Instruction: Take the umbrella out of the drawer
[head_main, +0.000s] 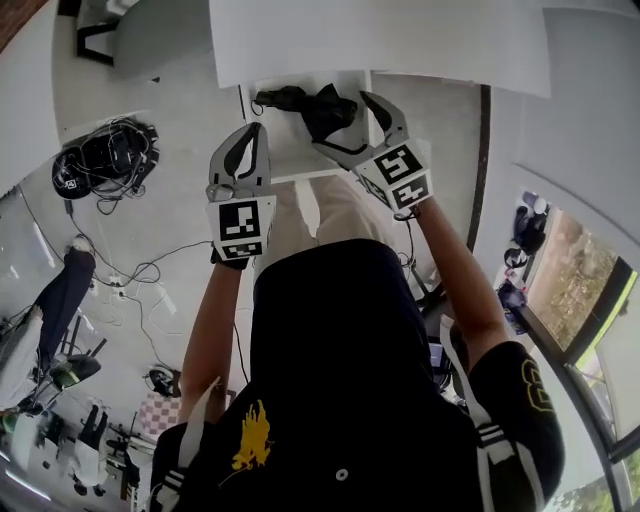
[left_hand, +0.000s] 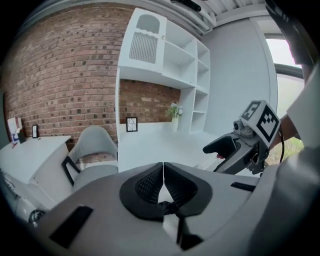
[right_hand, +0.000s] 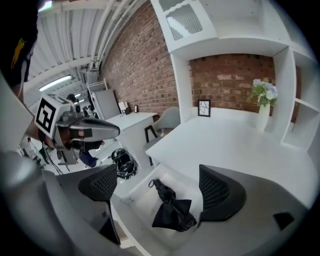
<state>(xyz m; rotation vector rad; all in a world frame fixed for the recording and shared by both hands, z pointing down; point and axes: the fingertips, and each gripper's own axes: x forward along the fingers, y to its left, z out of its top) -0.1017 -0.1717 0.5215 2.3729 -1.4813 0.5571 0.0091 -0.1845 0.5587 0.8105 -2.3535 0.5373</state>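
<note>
The drawer (head_main: 290, 150) stands pulled out from the white desk (head_main: 400, 40) at 12 o'clock from the person. The black umbrella (head_main: 305, 105) lies folded inside it. In the head view its thin end points toward 9 o'clock and its bunched cloth toward 3 o'clock.

The right gripper (head_main: 345, 122) hangs over the drawer with its jaws spread wide and nothing clamped between them. In the right gripper view the umbrella shows in the gap between the two jaws, down in the drawer, with its cloth close to the jaw at 3 o'clock. Whether that jaw touches the cloth cannot be told.

The left gripper (head_main: 252, 135) is held at 9 o'clock of the drawer, beside the right one. Its jaws are pressed together on nothing and point out across the desk.

In the head view a black bundle of cables (head_main: 110, 155) lies on the floor at 9 o'clock, well apart from the drawer. In the left gripper view a grey chair (left_hand: 95, 150) stands at 9 o'clock of the desk. A vase (right_hand: 263, 115) with flowers stands at the far end of the desk, against the brick wall (right_hand: 145, 65).
</note>
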